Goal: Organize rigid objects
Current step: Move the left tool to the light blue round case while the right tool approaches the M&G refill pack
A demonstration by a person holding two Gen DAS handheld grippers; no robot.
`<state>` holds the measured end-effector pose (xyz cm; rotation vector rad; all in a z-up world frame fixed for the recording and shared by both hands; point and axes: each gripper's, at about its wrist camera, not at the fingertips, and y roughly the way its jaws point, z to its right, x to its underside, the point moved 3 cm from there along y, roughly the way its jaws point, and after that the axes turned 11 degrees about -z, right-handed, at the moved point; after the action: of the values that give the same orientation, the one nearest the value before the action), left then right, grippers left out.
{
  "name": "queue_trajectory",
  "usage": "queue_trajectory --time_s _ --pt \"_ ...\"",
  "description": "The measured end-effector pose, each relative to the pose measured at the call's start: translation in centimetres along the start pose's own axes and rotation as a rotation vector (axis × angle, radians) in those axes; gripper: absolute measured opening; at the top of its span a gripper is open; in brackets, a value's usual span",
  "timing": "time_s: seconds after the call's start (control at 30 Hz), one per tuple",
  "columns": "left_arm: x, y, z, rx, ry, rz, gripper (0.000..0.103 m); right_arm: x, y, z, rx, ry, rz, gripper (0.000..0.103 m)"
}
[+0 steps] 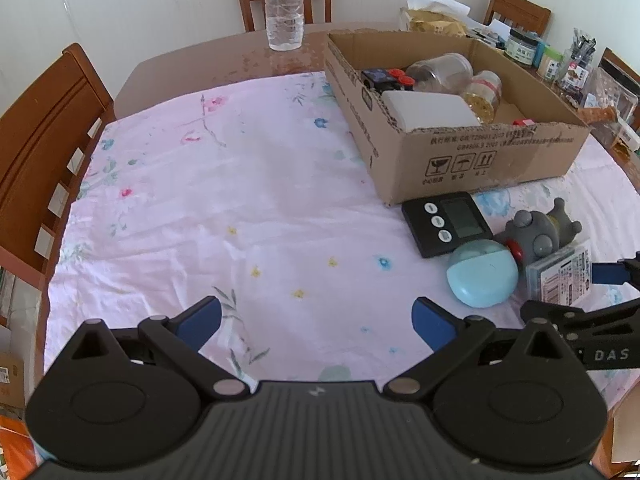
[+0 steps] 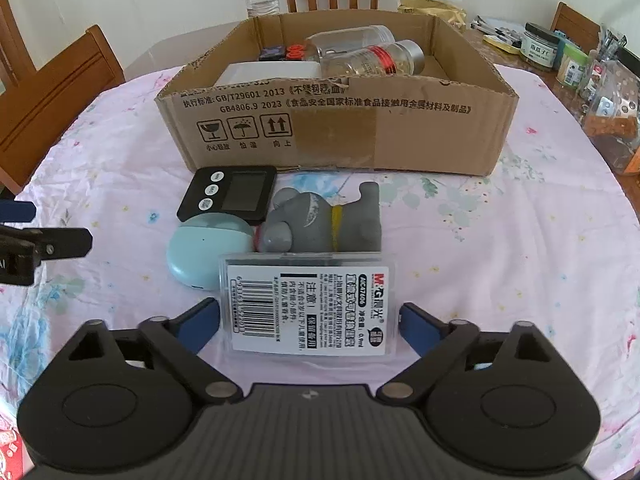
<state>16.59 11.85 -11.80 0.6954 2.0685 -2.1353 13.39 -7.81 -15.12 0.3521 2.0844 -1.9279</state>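
Observation:
A clear plastic case point(image 2: 308, 304) with a white barcode label lies flat on the floral cloth. My right gripper point(image 2: 310, 316) is shut on it, with a blue pad against each long side. Just beyond it lie a grey toy figure point(image 2: 320, 220), a round teal case point(image 2: 200, 252) and a black digital timer point(image 2: 228, 196). Behind them stands an open cardboard box point(image 2: 360, 132) holding jars and a white block. My left gripper point(image 1: 316, 320) hangs open over bare cloth with nothing between its fingers, left of the teal case point(image 1: 482, 276) and the timer point(image 1: 444, 220).
A water bottle point(image 1: 284, 8) stands at the table's far edge. Jars, packets and pens point(image 2: 560, 56) crowd the far right. Wooden chairs point(image 1: 44, 136) stand at the left and far sides. My left gripper's finger point(image 2: 16, 211) shows at the left edge of the right wrist view.

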Motion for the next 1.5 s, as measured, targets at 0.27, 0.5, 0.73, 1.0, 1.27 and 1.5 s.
queue_trajectory --time_s 0.27,0.5,0.73,1.0,1.27,1.5 --pt "-0.1 0.2 2.2 0.019 0.021 -0.008 0.101 0.7 -0.4 0.9 0.023 -0.032 -0.034 0.094" --pt "-0.9 1.0 5.0 0.042 0.048 -0.018 0.101 1.7 -0.7 3.9 0.088 -0.029 -0.069 0.098" --pt "-1.7 2.4 7.7 0.065 0.088 -0.035 0.101 2.5 -0.8 5.6 0.086 -0.053 -0.086 0.103" --pt "-2.3 4.5 8.7 0.077 0.047 -0.063 0.102 2.2 -0.7 5.6 0.077 -0.084 -0.092 0.103" --pt "-0.5 4.3 5.6 0.028 -0.011 -0.095 0.102 2.0 -0.6 5.6 0.067 -0.113 -0.092 0.103" --pt "0.6 3.9 1.9 -0.061 -0.123 -0.107 0.102 1.9 -0.5 5.7 0.056 -0.143 -0.091 0.103"
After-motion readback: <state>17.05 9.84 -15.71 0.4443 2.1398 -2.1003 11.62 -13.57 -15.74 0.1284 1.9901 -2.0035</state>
